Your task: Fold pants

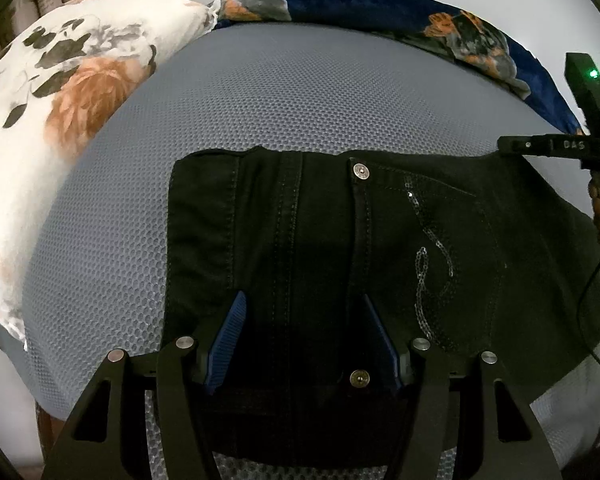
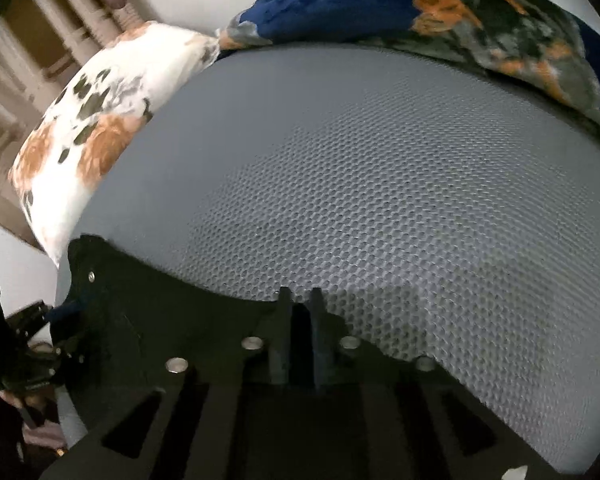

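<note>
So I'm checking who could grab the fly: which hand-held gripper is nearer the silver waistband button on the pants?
Left. The left hand-held gripper hovers open just short of the silver button. The right hand-held gripper is off to the side, at the black pants edge.

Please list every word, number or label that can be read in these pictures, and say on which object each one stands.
"DAS": pale letters on the right hand-held gripper, at the edge of the black pants.
Metal buttons on the pants: any engraving is too small to read.
Right wrist view: no readable text.
</note>
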### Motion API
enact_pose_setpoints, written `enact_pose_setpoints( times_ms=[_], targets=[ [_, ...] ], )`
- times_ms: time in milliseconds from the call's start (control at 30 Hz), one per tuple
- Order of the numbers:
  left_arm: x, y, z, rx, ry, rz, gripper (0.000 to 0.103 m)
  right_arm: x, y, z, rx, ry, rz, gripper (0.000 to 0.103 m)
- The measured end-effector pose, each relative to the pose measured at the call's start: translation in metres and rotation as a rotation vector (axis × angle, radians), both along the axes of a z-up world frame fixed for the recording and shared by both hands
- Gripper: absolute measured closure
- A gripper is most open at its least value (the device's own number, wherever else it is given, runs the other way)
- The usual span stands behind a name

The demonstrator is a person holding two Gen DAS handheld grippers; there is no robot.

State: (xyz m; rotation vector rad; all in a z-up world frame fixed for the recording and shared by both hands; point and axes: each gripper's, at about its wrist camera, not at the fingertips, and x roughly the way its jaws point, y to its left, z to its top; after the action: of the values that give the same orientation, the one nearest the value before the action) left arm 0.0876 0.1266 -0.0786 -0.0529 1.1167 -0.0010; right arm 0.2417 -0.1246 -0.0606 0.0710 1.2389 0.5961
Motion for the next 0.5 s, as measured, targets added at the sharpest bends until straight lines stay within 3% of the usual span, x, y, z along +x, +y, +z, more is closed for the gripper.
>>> enact_pose_setpoints(
  times_ms=[133, 233, 367, 500],
  targets=[
    [-0.003, -0.005, 0.016, -0.021, -0.051, -0.017, 0.042, -0.014, -0.019, 0.030, 0.000, -0.089, -0.064, 0.087],
    [-0.006, -0.018, 0.034, -0.016, -0.123, -0.065, 0.042, -0.036, -0.045, 0.044, -0.020, -0.115, -0.130, 0.072],
    [0.006, -0.055, 0.046, -0.039, -0.191, -0.184, 0.042, -0.071, -0.074, 0.039, -0.080, -0.105, -0.196, 0.071],
    [0.030, -0.096, 0.039, -0.088, -0.206, -0.293, 0.042, -0.098, -0.099, 0.024, -0.129, -0.077, -0.260, 0.071]
  ],
)
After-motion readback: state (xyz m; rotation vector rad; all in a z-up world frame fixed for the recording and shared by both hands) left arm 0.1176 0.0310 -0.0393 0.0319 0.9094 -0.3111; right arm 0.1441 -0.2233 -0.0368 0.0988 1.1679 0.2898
